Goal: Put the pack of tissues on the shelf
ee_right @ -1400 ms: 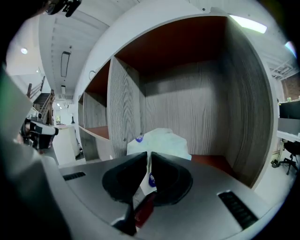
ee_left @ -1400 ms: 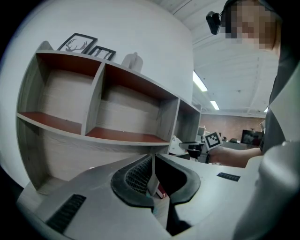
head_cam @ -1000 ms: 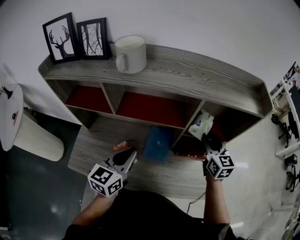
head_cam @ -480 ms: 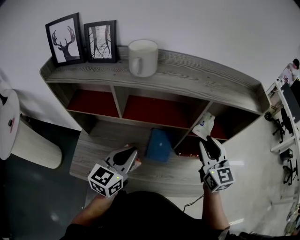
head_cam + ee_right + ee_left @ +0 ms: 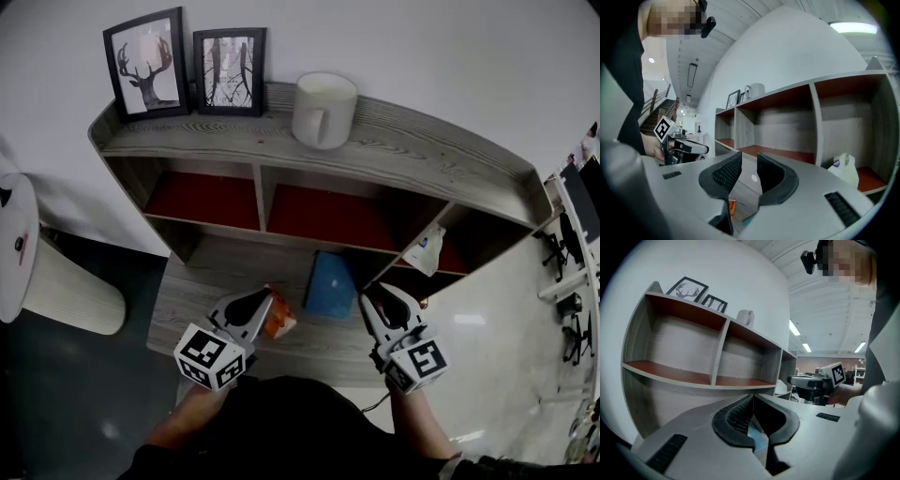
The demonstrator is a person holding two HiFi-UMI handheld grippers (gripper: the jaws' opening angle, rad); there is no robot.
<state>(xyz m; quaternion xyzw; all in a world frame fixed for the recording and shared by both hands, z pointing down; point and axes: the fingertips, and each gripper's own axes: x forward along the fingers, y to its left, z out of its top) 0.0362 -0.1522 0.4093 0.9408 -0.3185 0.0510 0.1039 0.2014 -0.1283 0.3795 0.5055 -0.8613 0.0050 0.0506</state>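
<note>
The white pack of tissues [image 5: 427, 251] rests in the right compartment of the grey wooden shelf [image 5: 412, 155], on its red board; the right gripper view shows the pack [image 5: 844, 169] there too. My right gripper [image 5: 386, 298] is well back from the pack, over the lower board, open with nothing between its pads [image 5: 726, 174]. My left gripper [image 5: 255, 302] hovers at the front left, its fingertips closed together and empty, next to an orange packet [image 5: 279, 322].
A blue flat object [image 5: 330, 286] lies on the lower board between the grippers. Two framed pictures [image 5: 145, 64] and a white mug [image 5: 322, 111] stand on the shelf top. The left and middle compartments hold nothing. A round white table [image 5: 14, 244] is at the far left.
My right gripper has let go of the tissue pack and drawn back and to the left, out of the right compartment. The pack stays on the shelf. The left gripper barely moved.
</note>
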